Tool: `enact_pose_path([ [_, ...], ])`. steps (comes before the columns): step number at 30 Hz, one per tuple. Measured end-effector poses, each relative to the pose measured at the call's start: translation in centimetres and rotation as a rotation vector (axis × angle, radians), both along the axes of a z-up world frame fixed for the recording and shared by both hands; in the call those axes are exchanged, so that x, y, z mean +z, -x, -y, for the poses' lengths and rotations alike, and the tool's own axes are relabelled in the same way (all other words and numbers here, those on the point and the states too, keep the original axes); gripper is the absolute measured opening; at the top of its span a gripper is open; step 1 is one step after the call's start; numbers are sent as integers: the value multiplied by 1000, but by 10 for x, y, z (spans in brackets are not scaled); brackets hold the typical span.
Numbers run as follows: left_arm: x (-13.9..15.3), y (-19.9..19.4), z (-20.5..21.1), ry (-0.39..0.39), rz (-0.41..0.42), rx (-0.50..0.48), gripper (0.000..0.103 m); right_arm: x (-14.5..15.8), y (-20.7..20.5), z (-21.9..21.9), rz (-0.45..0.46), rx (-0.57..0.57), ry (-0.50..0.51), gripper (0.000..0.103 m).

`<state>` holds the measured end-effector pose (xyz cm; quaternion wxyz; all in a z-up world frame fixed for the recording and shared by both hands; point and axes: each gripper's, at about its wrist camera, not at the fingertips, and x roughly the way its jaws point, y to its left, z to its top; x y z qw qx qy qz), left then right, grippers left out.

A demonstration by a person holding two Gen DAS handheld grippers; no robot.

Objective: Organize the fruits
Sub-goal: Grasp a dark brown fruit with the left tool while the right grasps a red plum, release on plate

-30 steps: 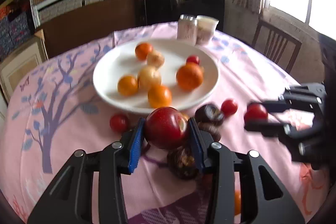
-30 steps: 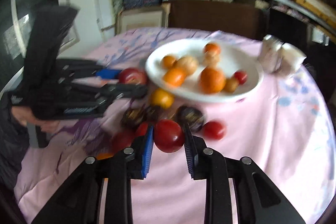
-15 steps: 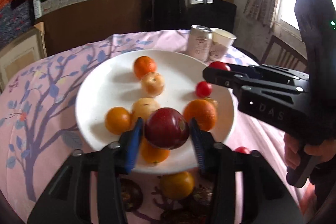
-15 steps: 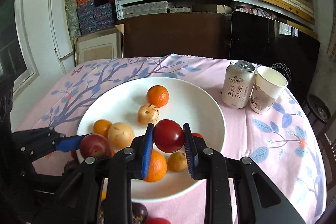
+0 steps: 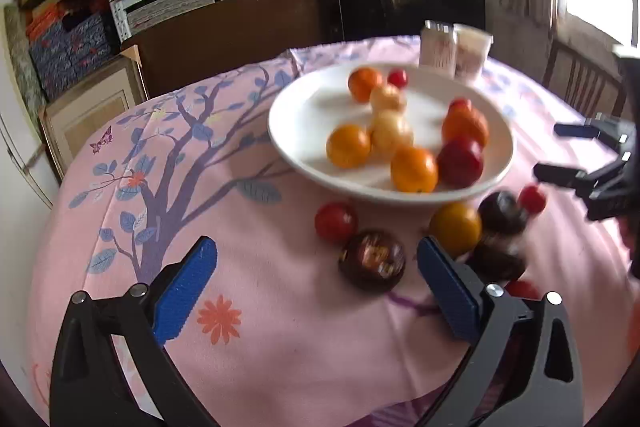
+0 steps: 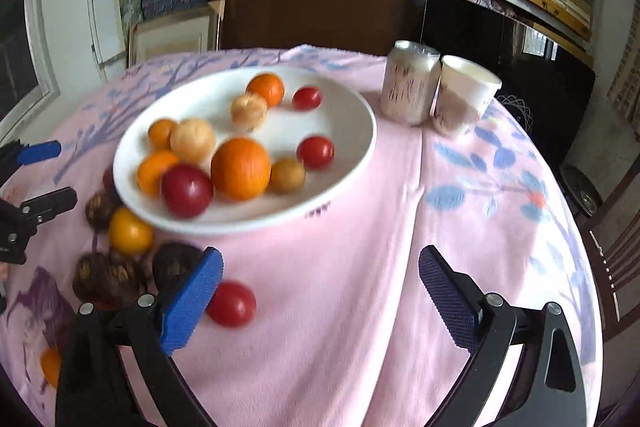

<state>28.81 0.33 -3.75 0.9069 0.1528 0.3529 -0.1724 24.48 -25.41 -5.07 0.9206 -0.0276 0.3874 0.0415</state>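
A white plate (image 5: 296, 143) (image 6: 352, 163) holds several oranges, pale fruits and red ones, among them a dark red plum (image 5: 460, 163) (image 6: 187, 190) at its near rim and a small red fruit (image 6: 307, 98) at the back. My left gripper (image 5: 316, 279) is open and empty, low over the cloth before the plate. My right gripper (image 6: 320, 291) is open and empty too. Loose fruit lies by the plate: a red tomato (image 5: 335, 221), dark mangosteens (image 5: 372, 264) (image 6: 105, 277), a yellow orange (image 5: 455, 228) (image 6: 130, 231), a red fruit (image 6: 231, 303).
A drink can (image 6: 408, 83) and a paper cup (image 6: 464, 95) stand behind the plate on the pink flowered tablecloth (image 6: 460, 211). Shelves of boxes and a dark cabinet lie beyond. A wooden chair (image 5: 580, 79) stands at the table's right side.
Both grippers opened and drew back from over the plate. The dark red plum and the red fruit they held now lie on the plate.
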Motion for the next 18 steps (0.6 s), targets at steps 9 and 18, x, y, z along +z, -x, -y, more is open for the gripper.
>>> enact_pose_path([
  [9,-22,-16,18,-36,-81,-33,96,-15,7,-12,-70,73,-54,99],
  [18,-8,-13,20,103,-164,-81,41,-5,18,-30,-76,156,-101,31],
])
